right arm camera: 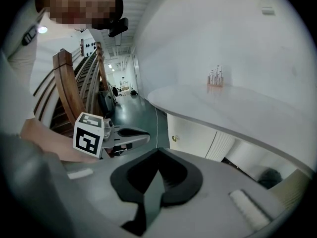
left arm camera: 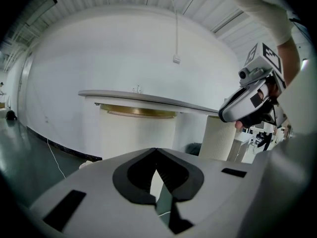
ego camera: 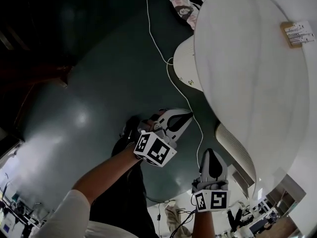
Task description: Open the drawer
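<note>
Head view: in approach, I hold my left gripper (ego camera: 186, 116) and right gripper (ego camera: 210, 154), jaws closed and empty, short of the cabinet (ego camera: 184, 63); its knob (right arm camera: 174, 139) needs grasping next.

White oval tabletop (ego camera: 247, 73) stood above dark green floor (ego camera: 94, 93). Thin white cable (ego camera: 156, 38) ran across the floor close by the table. Small wooden holder (ego camera: 297, 32) sat near the tabletop's edge. Ribbed white column (left arm camera: 218, 138) stood beneath the tabletop. Wooden slatted frame (right arm camera: 67, 88) stood further off.
</note>
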